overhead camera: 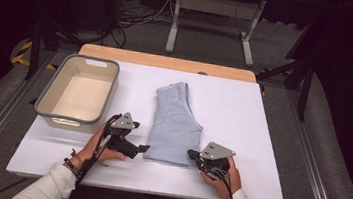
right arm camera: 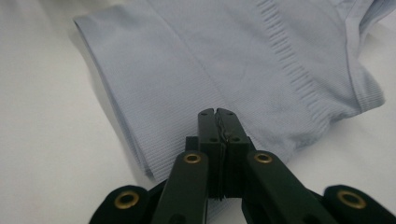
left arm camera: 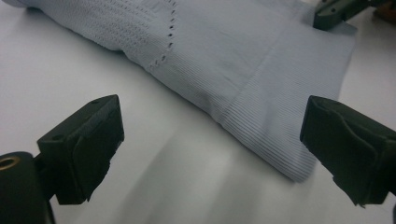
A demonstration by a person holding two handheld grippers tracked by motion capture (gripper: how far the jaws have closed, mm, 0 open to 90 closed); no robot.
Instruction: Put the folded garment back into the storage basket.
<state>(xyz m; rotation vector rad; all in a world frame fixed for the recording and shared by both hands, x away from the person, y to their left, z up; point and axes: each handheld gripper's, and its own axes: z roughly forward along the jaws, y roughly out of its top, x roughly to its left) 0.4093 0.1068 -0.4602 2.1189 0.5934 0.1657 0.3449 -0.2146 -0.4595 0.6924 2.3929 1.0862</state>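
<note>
We see the white-topped wooden bench [overhead camera: 243, 117] brightly and evenly lit from above, while the room around it falls into near black. The high view is soft and low in detail. Shadows under the folded pale blue knitted garment [overhead camera: 174, 124] are faint and short. In the left gripper view the near black jaws are blurred, the cloth's ribbing sharper. The right gripper view's white surface looks washed out.
</note>
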